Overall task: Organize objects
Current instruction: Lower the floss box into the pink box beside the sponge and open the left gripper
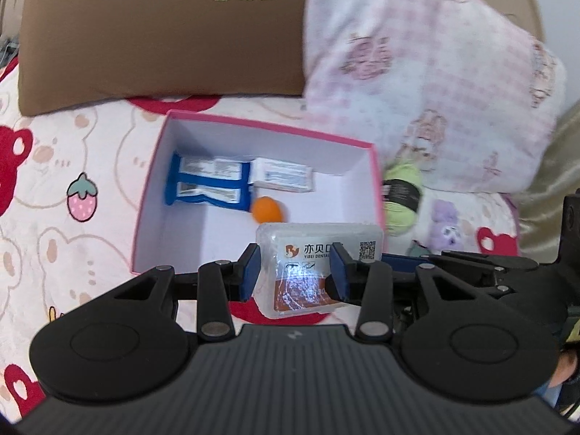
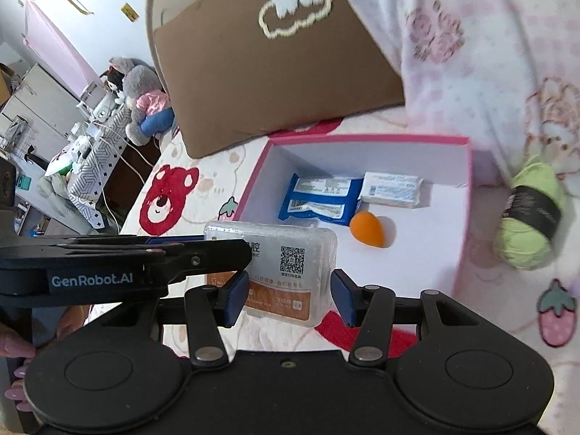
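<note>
Nearest, the left gripper (image 1: pixel 295 273) pinches a clear plastic case (image 1: pixel 319 250) with an orange label and a QR code, its blue pads pressed on the case's two sides. From the right wrist view the same case (image 2: pixel 290 261) shows clamped at the tip of the left gripper (image 2: pixel 232 253), which reaches in from the left edge, and a hand (image 2: pixel 16 366) wraps its handle at lower left. The right gripper (image 2: pixel 290 299) has its jaws spread to either side of the case's near end; whether its pads touch the case cannot be told.

The case is held above the near rim of a pink box (image 1: pixel 148 195) with a white inside, which sits on a bedspread (image 1: pixel 54 239) printed with bears and strawberries. Inside the box lie a blue packet (image 1: pixel 208 185) toward the far left, a white packet (image 1: pixel 282 177) just beside it on the right, and an orange ball (image 1: pixel 267 209) nearer the front, close to both.

Just outside the box's right wall rests a green ball of yarn (image 1: pixel 402 195) with a dark band.

Farther back, a brown cushion (image 1: pixel 156 40) with a stitched cloud leans behind the box, and a pink checked quilt (image 1: pixel 435 83) is heaped at its right.
</note>
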Action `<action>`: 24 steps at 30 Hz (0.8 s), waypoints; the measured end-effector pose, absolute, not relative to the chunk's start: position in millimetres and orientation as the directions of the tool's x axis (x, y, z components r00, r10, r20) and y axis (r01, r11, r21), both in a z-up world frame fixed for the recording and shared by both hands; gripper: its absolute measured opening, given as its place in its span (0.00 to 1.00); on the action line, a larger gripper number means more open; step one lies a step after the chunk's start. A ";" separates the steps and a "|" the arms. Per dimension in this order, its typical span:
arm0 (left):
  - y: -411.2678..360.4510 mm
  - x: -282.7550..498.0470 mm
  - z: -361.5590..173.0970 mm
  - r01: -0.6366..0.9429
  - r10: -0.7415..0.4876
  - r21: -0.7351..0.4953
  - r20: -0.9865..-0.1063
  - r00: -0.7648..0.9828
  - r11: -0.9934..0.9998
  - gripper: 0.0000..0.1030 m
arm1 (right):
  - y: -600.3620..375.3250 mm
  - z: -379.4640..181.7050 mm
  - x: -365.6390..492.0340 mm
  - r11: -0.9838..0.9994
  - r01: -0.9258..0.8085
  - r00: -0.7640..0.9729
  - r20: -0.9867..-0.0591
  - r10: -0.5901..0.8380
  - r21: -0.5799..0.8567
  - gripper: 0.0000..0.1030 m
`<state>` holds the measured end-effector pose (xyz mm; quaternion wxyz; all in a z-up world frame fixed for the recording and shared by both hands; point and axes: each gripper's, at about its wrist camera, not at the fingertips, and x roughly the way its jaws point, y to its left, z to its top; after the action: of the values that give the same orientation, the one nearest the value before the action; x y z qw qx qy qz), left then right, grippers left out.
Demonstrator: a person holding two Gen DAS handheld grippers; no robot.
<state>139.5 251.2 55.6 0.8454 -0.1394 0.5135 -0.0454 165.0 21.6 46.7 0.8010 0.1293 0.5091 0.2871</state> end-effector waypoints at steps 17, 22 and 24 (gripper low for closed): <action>283.9 213.3 -59.5 -0.233 -0.121 -0.204 -0.937 0.327 0.951 0.39 | 62.9 -67.7 241.5 0.800 -0.237 0.168 -0.787 0.593 0.552 0.52; 280.9 223.5 -76.9 -0.240 -0.108 -0.186 -0.946 0.306 0.953 0.39 | 66.6 -84.0 248.2 0.818 -0.213 0.161 -0.807 0.568 0.534 0.52; 279.7 225.1 -82.5 -0.236 -0.104 -0.179 -0.949 0.299 0.955 0.39 | 69.1 -87.4 248.4 0.828 -0.205 0.160 -0.817 0.554 0.521 0.51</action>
<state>225.1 279.7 -82.5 0.7929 -0.1439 0.5907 0.0419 248.4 69.1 -87.4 0.7474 0.1463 0.5963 0.2537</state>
